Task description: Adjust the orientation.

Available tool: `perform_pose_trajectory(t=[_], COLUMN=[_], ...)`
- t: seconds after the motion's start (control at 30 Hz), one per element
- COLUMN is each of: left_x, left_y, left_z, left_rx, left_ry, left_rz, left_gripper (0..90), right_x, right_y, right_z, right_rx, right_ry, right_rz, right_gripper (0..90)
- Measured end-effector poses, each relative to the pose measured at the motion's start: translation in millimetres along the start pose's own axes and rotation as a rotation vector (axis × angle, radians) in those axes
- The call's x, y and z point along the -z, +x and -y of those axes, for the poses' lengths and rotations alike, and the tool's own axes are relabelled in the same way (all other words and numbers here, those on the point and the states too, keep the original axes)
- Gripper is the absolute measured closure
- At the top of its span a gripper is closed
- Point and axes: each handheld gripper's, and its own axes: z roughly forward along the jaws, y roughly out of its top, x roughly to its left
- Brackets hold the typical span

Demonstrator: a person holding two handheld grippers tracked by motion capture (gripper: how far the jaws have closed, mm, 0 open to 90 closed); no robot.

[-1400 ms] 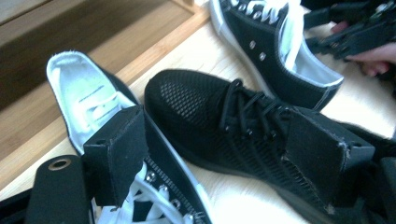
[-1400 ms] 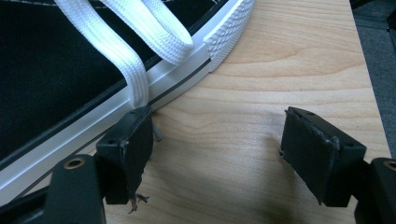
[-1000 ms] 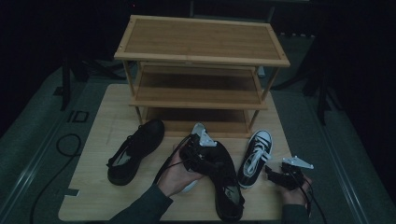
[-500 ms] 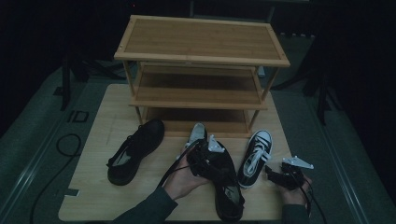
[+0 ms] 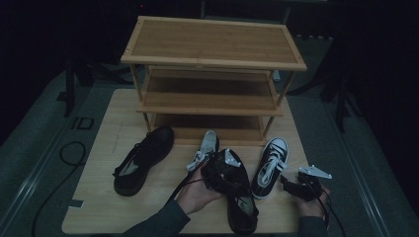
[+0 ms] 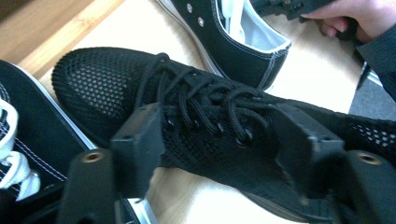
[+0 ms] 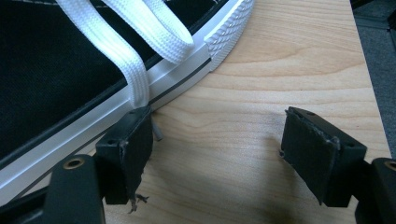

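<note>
A black mesh lace-up shoe (image 6: pixel 210 116) lies on the wooden table, toe toward the rack. My left gripper (image 6: pixel 219 144) straddles its laced midfoot. Its jaws have just been closing, and both pads now touch the shoe's sides. In the high view this left gripper (image 5: pixel 220 170) sits over the mesh shoe (image 5: pixel 239 197). My right gripper (image 7: pixel 219 144) stands open, low over bare wood. Its left pad is next to a white lace (image 7: pixel 135 60) of a black-and-white sneaker (image 7: pixel 56 70). In the high view the right gripper (image 5: pixel 291 185) rests just right of that sneaker (image 5: pixel 269 165).
A three-tier bamboo shoe rack (image 5: pixel 212 44) stands at the back of the table (image 5: pixel 99 207). The matching second sneaker (image 5: pixel 207 145) lies in front of its bottom shelf. A black leather shoe (image 5: pixel 141 160) lies at the left. A cable loops on the floor at the left.
My left hand has moved right and lower onto the mesh shoe, uncovering the sneaker near the rack. The right hand has kept still.
</note>
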Motion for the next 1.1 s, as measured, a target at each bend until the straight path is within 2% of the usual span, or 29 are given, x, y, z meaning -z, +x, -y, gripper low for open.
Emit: perform_pose_trajectory(t=[0.1,0.23,0.37,0.4,0.53,0.63,0.83,1.1], left_x=[-4.1,-17.2,-19.6,-19.2,-16.2,-14.2,-11.6,2.4], left_y=[-1.8,-4.2,0.2,0.4,-0.7,0.5,8.9,20.5], left_z=[1.2,5.7,5.9,6.0,5.4,6.6,8.7,8.0], left_rx=[-0.01,0.005,0.055,0.059,0.075,0.078,0.118,0.099], left_ry=[0.04,0.079,0.102,0.104,0.094,0.084,0.055,0.018], left_rz=[-0.01,-0.013,0.032,0.049,0.049,0.028,0.047,0.073], left_gripper=[48.6,48.6,53.3,58.0,74.5,80.3,84.1,85.6], right_x=[0.0,0.0,0.0,0.0,0.0,0.0,0.0,0.0], right_y=[0.0,0.0,0.0,0.0,0.0,0.0,0.0,0.1], right_z=[0.0,0.0,0.0,0.0,0.0,0.0,0.0,-0.1], right_rx=[-0.001,0.0,0.0,0.0,0.0,0.001,0.0,-0.002], right_ry=[0.0,0.0,0.0,0.0,0.0,0.0,0.0,0.0], right_rz=[0.0,0.0,0.0,0.0,0.0,0.0,0.0,0.0], right_gripper=[24.6,24.6,24.6,24.6,24.6,24.6,24.6,24.6])
